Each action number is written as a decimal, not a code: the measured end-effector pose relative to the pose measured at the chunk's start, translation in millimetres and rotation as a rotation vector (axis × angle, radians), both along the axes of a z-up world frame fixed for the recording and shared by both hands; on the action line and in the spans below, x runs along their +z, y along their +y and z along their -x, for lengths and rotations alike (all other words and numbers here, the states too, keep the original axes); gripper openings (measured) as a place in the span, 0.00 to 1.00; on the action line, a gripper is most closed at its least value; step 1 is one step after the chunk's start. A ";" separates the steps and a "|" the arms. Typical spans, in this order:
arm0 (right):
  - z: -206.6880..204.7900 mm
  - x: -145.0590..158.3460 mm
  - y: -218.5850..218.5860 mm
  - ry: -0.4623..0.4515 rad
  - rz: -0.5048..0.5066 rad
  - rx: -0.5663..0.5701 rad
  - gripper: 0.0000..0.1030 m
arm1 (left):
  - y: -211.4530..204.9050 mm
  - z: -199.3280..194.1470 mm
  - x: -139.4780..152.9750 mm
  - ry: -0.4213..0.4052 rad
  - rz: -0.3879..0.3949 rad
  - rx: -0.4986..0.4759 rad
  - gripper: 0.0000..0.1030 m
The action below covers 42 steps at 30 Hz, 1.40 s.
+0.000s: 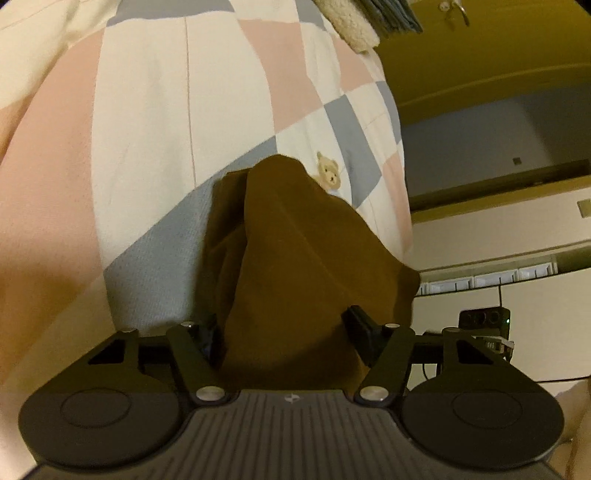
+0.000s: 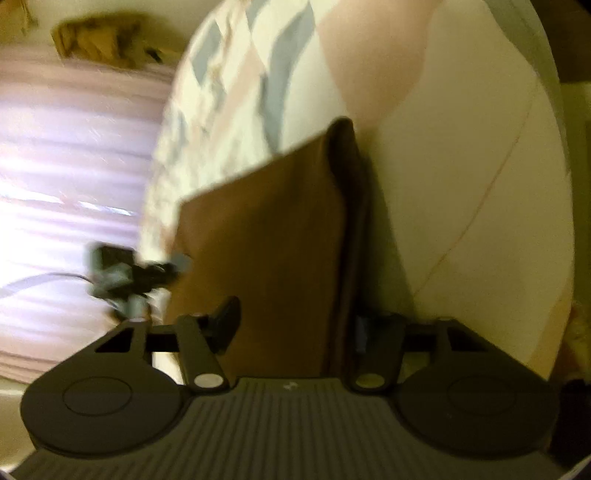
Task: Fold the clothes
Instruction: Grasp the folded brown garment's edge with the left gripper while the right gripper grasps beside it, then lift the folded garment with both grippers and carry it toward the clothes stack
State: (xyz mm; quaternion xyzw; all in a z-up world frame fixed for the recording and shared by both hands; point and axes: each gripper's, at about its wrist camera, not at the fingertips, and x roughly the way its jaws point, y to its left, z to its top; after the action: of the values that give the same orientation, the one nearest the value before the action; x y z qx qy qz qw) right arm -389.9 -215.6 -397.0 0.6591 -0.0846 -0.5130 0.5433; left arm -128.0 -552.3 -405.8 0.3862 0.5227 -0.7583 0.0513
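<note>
A brown garment (image 1: 295, 240) lies on a checkered bedspread (image 1: 147, 110) of cream, pink and grey squares. Its near end runs between the fingers of my left gripper (image 1: 282, 325). The jaws stand wide apart around the cloth, which drapes over the left finger; the right finger (image 1: 360, 326) sits at the cloth's edge. In the right wrist view, which is blurred, the same brown garment (image 2: 273, 240) shows a folded edge on its right side. My right gripper (image 2: 295, 325) straddles it with its jaws apart.
A fleecy cream item (image 1: 351, 26) and a dark striped fabric (image 1: 391, 14) lie at the far end of the bed. A brown heap (image 2: 99, 40) sits beyond the bed. A blurred dark device (image 2: 122, 273) is at the garment's left. Pale striped fabric (image 2: 66, 147) fills the left.
</note>
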 end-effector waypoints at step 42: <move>363.0 229.4 -328.5 0.190 0.416 0.039 0.09 | -240.3 326.4 245.4 0.144 0.321 0.215 0.37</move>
State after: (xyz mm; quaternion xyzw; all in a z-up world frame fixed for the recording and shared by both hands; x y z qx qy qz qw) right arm -752.8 -544.1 -167.6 0.4831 -0.1242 -0.5337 0.6829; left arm -454.4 -792.6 -160.4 0.2599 0.4357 -0.8477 0.1552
